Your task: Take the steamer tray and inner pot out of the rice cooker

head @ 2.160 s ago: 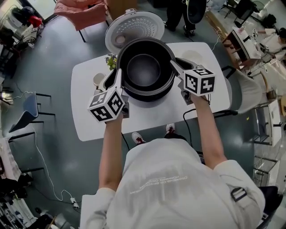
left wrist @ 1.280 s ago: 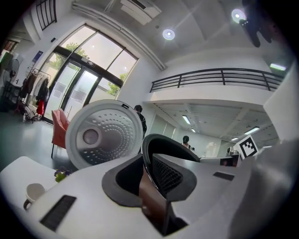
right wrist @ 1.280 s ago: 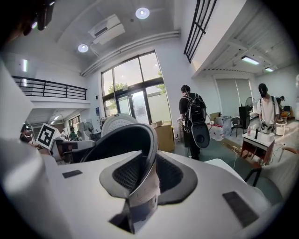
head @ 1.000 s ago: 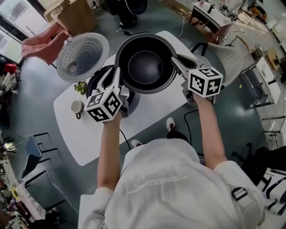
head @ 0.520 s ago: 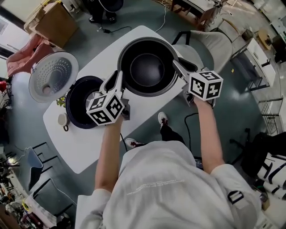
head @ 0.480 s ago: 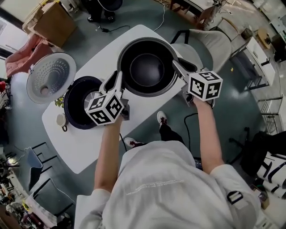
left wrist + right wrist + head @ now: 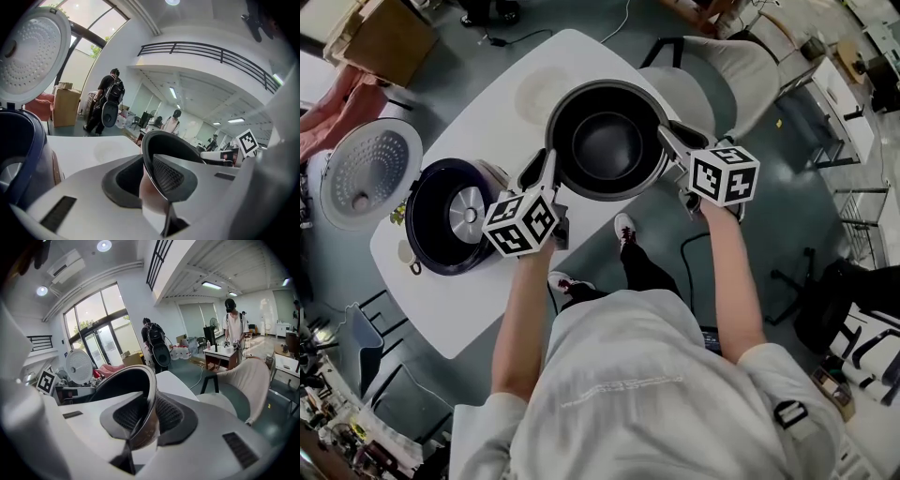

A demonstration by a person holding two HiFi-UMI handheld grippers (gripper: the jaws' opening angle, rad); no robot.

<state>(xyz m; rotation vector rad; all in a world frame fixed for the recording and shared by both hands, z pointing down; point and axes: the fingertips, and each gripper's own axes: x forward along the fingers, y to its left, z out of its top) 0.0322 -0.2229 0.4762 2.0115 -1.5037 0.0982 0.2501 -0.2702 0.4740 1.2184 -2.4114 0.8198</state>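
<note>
Gripping is done two-handed: the inner pot (image 7: 605, 141) is clamped at its rim (image 7: 147, 166), by the left gripper (image 7: 542, 172) on the side nearest the rice cooker (image 7: 425, 251) and by the right gripper (image 7: 667, 141) on the side farthest from it. Both sets of tongs are clenched on the thin rim wall, with one pad seen inside and one outside in each gripper view. Opposite grip points are judged to be used so the pot is kept level and neither pinch is twisted.

Pot location: out of the cooker, to the cooker's right in the head view, fully clear of its body and over the table (image 7: 459, 309). It is read as carried rather than set down; contact with the table can't be confirmed.

Cooker is open. The lid (image 7: 367, 178) is swung back on the side away from the pot, and only the heater plate (image 7: 467, 214) is seen in the cavity, so the way out is unobstructed.

What is taken for the steamer tray (image 7: 541, 89), a pale round shape, is lying on the table beyond the cooker and to its right, behind the pot; too faint to be sure.

Removal is judged essentially done, with only set-down beside the cooker outstanding. Risk: a slip is likely if one thin-rim pinch is released first, and the pot is held near the table's edge.
</note>
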